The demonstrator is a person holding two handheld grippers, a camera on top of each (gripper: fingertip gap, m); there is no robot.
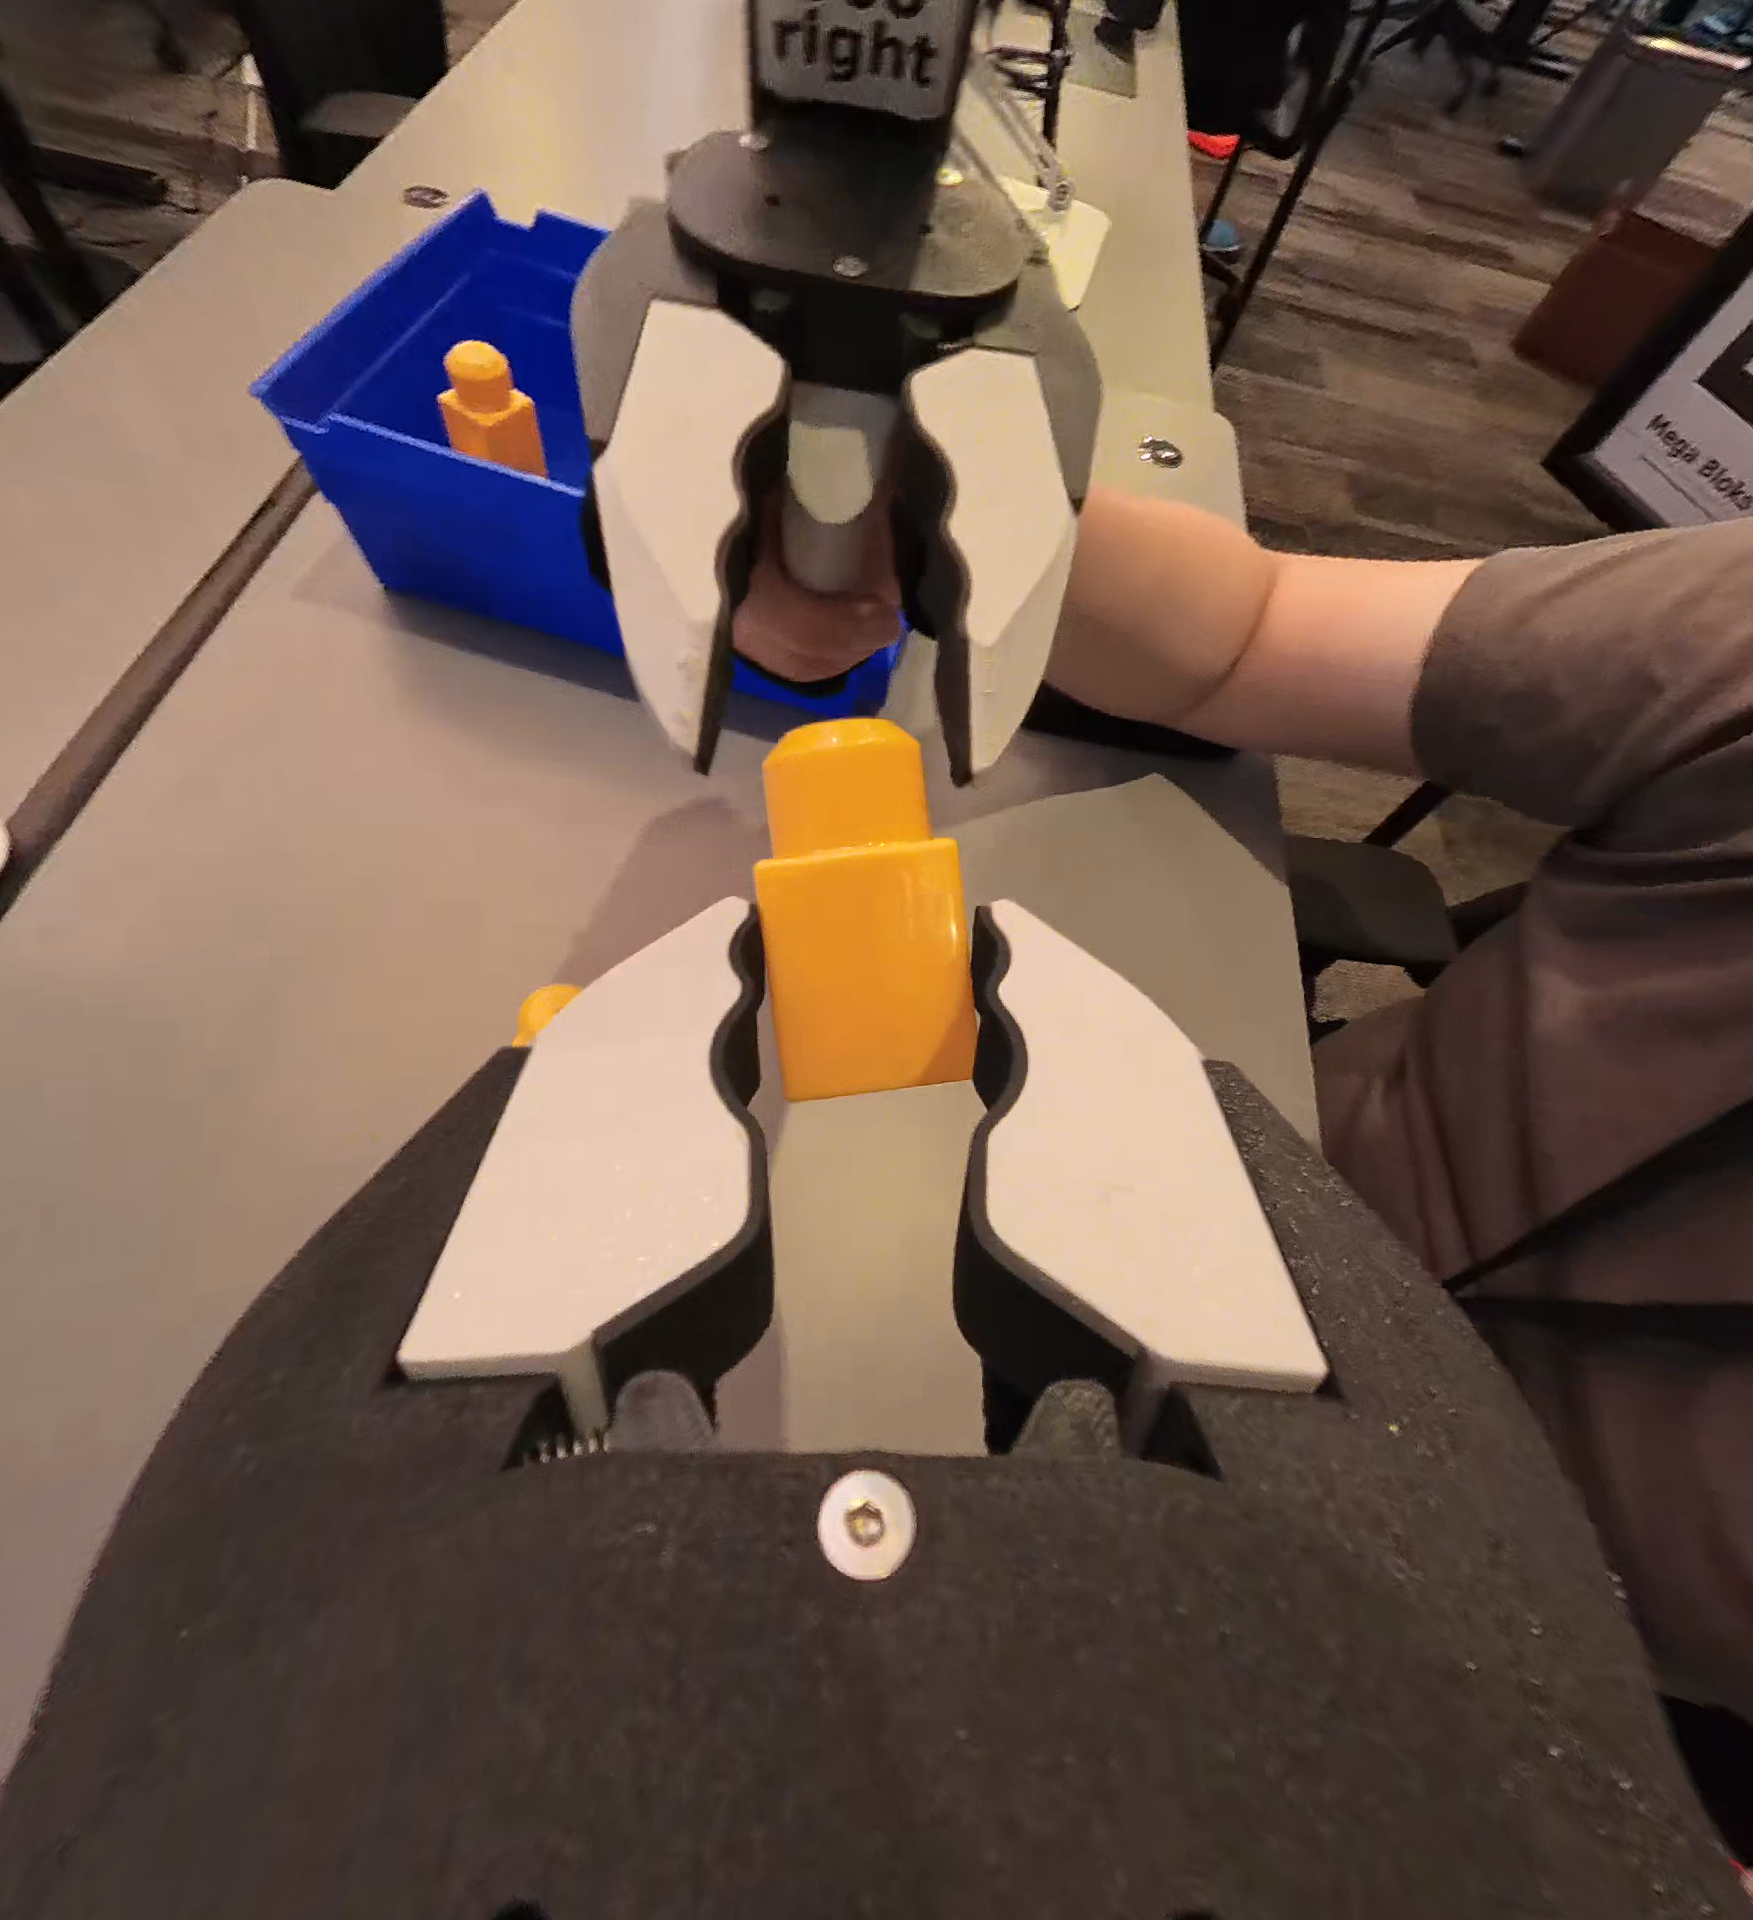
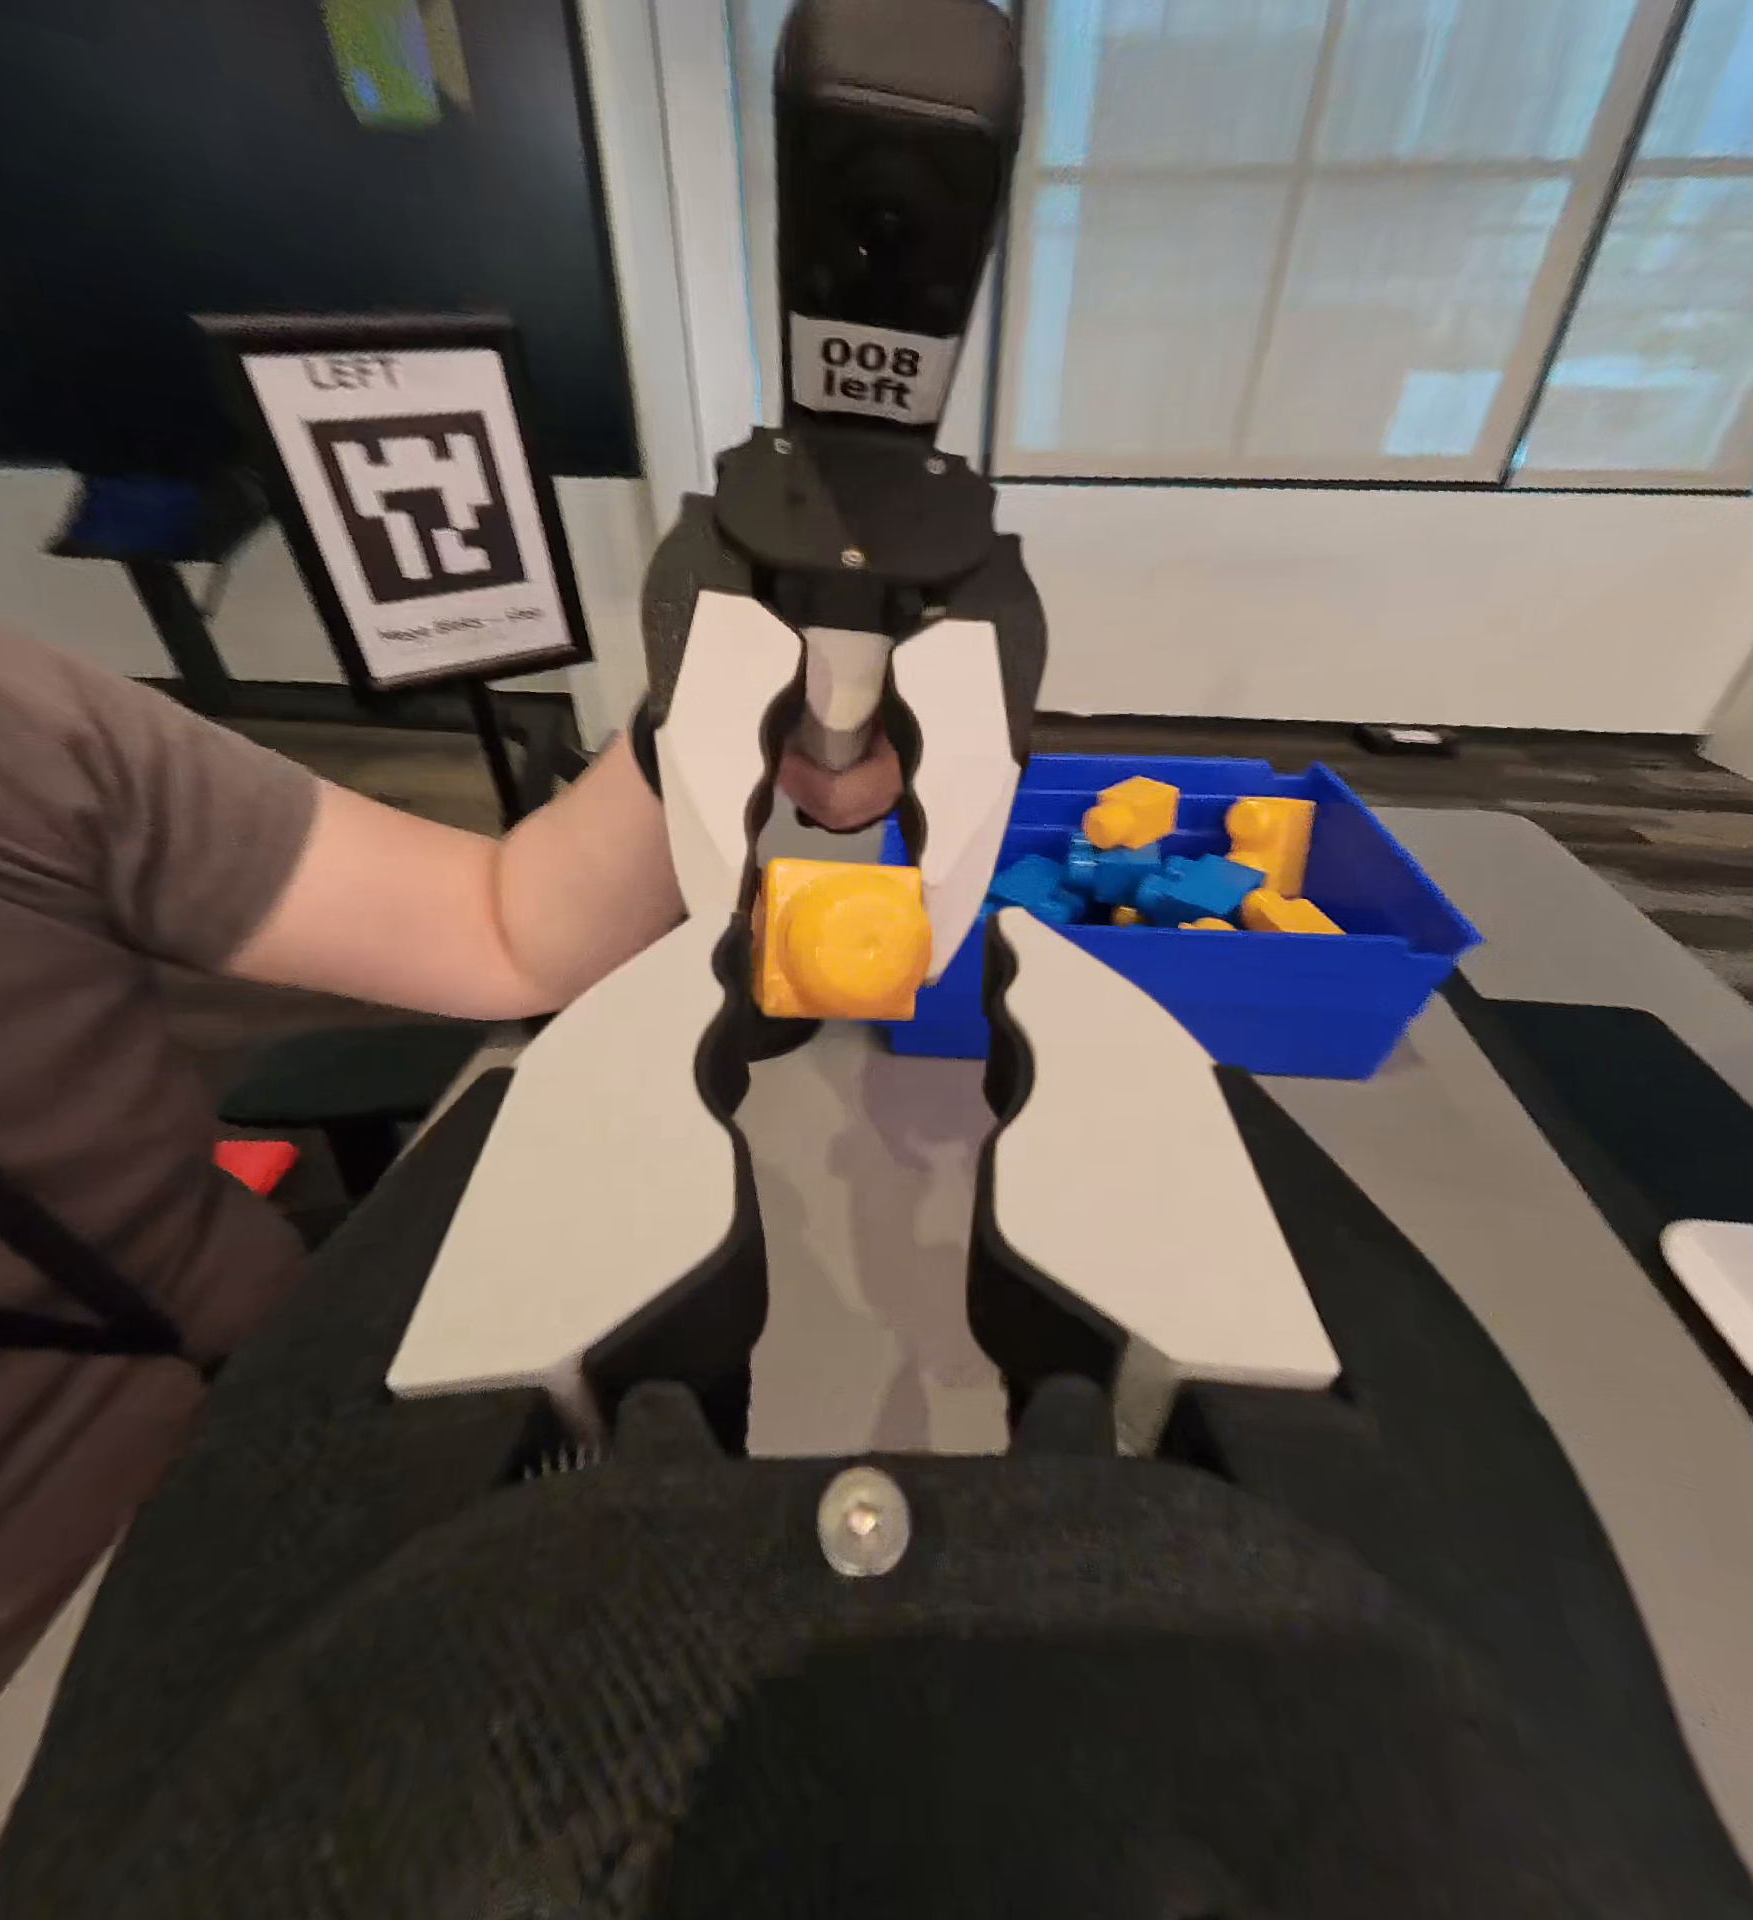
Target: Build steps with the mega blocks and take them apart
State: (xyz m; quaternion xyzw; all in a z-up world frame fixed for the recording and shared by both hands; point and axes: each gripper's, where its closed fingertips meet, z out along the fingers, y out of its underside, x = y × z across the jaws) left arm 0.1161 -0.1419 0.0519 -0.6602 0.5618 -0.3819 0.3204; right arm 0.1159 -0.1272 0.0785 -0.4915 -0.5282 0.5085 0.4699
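Orange block (image 1: 867,966) sits clamped between left gripper (image 1: 867,935) fingers.

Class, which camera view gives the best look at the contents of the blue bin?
The right wrist view: the blue bin opens toward it, showing mixed blue and orange blocks. In the left wrist view the right tool hides much of the bin; one orange block shows.

Each claw, left (image 1: 864,914) and right (image 2: 856,935), has two pale grey fingers with wavy black rubber pads on a black textured body with one silver screw; the person wears a brown short sleeve (image 1: 1620,665).
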